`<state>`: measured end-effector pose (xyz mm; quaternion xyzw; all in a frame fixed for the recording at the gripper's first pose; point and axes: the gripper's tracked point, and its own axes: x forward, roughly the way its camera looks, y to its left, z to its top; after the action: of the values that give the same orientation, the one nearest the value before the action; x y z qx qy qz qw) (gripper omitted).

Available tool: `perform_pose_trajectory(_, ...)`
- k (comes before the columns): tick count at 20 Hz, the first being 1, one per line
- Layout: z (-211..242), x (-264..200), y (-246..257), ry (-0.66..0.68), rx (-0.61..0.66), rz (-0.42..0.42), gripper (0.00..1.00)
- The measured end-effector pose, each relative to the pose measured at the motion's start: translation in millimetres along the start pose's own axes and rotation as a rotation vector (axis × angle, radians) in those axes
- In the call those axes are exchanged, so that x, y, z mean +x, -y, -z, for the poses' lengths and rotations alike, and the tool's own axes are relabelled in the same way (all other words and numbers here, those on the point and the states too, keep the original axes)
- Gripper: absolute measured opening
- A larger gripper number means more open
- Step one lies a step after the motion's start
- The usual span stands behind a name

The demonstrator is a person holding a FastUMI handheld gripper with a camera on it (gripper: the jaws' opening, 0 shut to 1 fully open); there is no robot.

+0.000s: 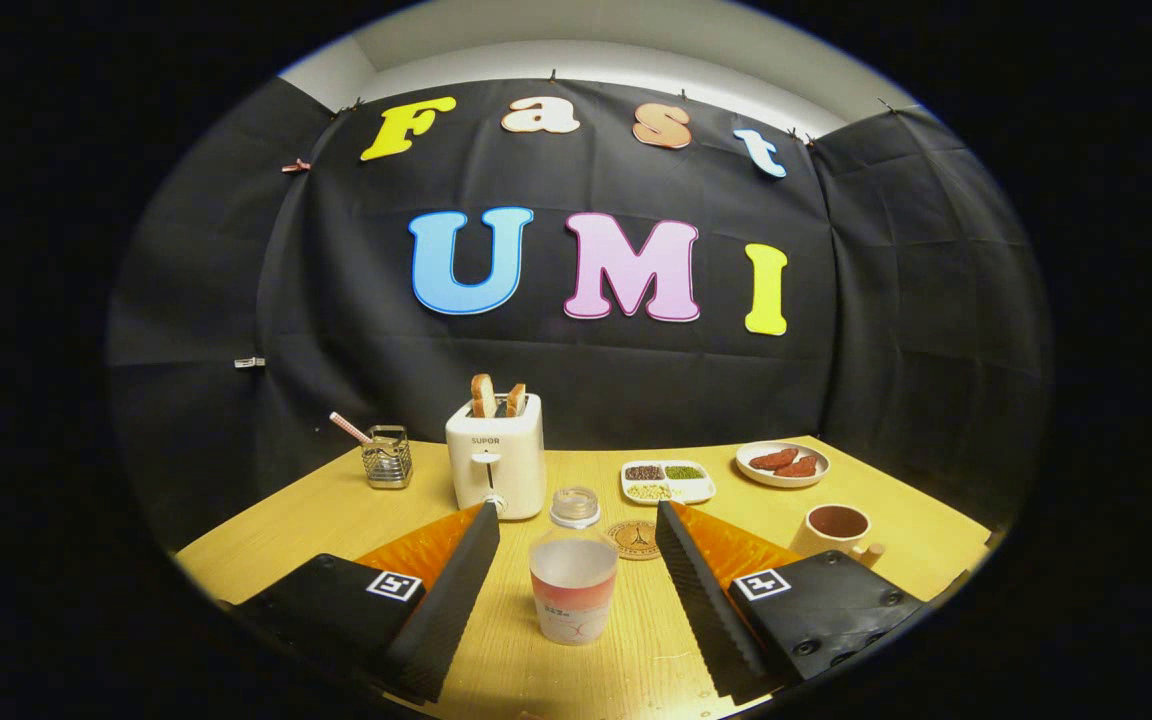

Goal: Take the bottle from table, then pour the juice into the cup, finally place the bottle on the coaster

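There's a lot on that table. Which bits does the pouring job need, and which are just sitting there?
Needed: bottle between the open claw's fingers, untouched; cup; coaster just behind the bottle.

Just there: toaster holding bread; wire holder; divided dish of grains; plate of reddish food.

The hand-held two-finger gripper (pixel 576 590) points forward, low and level. Its two fingers (pixel 456 590) stand wide apart. They touch nothing and hold nothing.
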<state>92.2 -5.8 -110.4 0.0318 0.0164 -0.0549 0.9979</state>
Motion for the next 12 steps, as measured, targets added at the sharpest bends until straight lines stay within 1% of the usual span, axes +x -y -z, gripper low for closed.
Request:
perform_pose_trajectory(4,26,17,-5,-0.039,-0.002,0.01,0.97)
perform_pose_trajectory(9,49,39,-7,-0.075,-0.026,0.021,0.97)
perform_pose_trajectory(12,64,47,-6,-0.094,-0.086,0.036,0.97)
